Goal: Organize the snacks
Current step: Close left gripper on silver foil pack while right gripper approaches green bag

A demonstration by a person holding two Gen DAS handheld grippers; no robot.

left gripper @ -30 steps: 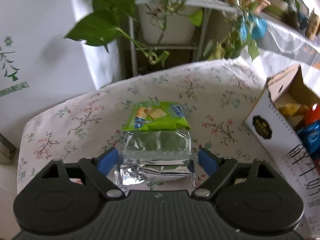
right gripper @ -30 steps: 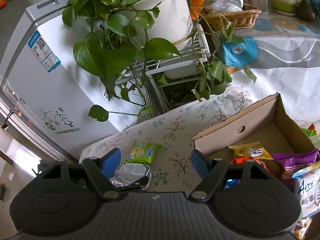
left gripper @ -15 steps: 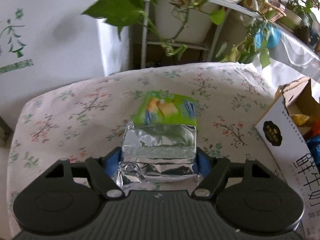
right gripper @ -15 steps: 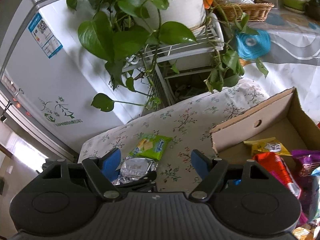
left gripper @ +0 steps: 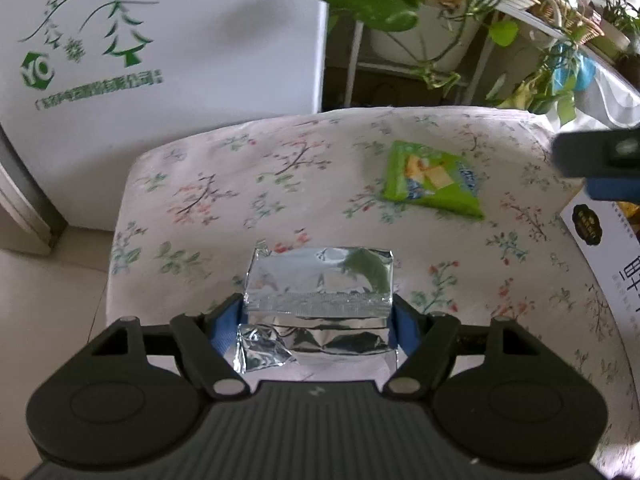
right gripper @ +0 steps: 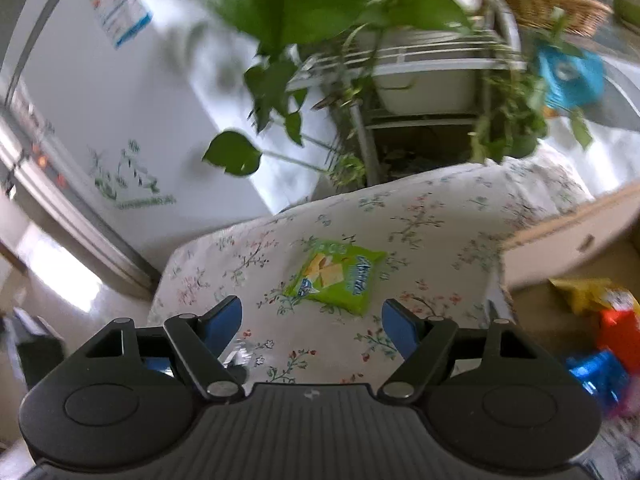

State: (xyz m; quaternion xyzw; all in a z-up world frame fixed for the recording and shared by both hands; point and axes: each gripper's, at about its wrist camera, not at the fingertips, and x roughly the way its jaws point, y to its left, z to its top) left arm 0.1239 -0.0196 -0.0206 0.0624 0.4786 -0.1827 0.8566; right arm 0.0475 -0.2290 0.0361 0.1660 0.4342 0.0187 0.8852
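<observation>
My left gripper (left gripper: 318,322) is shut on a silver foil snack packet (left gripper: 318,280), holding it by its sides above the floral tablecloth (left gripper: 240,184). A green snack packet (left gripper: 430,180) lies flat on the cloth farther off to the right; it also shows in the right wrist view (right gripper: 338,276). My right gripper (right gripper: 312,326) is open and empty, hovering just short of the green packet. One right gripper finger (left gripper: 596,160) enters the left wrist view at the right edge.
A cardboard box (right gripper: 568,240) holding several snack packets (right gripper: 592,296) stands at the right of the table; its white side (left gripper: 600,256) shows in the left wrist view. A white fridge (left gripper: 160,40) and a plant stand (right gripper: 420,80) are behind the table.
The left gripper closed on the silver packet and carried it left and back, away from the green packet. The right gripper swung left from the box toward the green packet.
</observation>
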